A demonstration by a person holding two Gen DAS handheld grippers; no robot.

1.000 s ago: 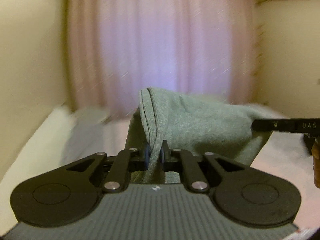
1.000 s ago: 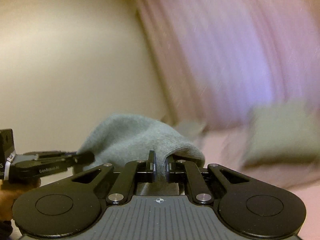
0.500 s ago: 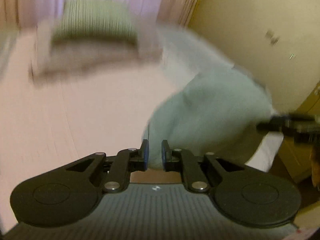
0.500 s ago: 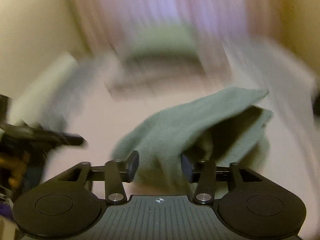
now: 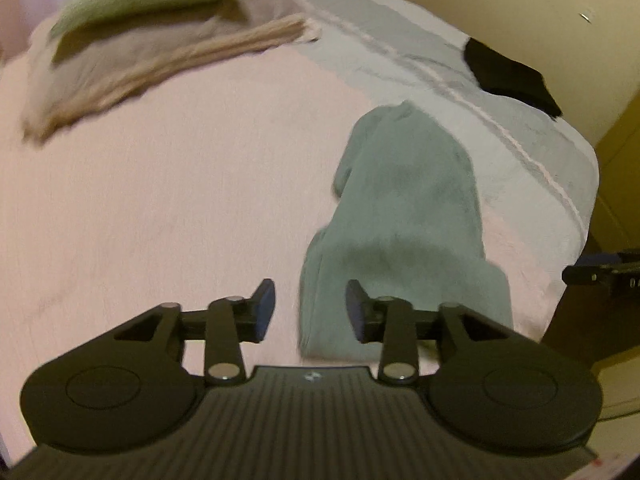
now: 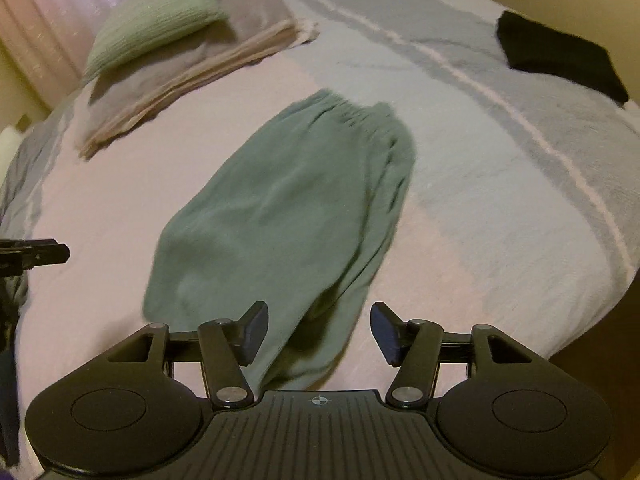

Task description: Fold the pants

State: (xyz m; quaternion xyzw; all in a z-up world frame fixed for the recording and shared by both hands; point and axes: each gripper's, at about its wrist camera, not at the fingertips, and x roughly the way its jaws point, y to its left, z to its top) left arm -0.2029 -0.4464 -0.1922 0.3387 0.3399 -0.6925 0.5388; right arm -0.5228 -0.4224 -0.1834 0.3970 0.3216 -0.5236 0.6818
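Observation:
Grey-green pants (image 6: 288, 216) lie flat on the bed, folded lengthwise, the elastic waistband at the far end and the leg ends near me. My right gripper (image 6: 318, 332) is open just above the near end, nothing between its fingers. In the left wrist view the same pants (image 5: 404, 216) stretch away from my left gripper (image 5: 310, 310), which is open over the near left edge of the cloth. The tip of the other gripper shows at each view's side edge.
The bed (image 6: 500, 184) has a pink and grey striped cover. A green pillow (image 6: 156, 20) on a stack of folded beige and grey blankets (image 6: 180, 80) lies at the far left. A black folded garment (image 6: 560, 56) sits at the far right corner.
Both grippers held the pants up in the air one second ago. They swung down to the bed, opened and let go; the pants now lie flat.

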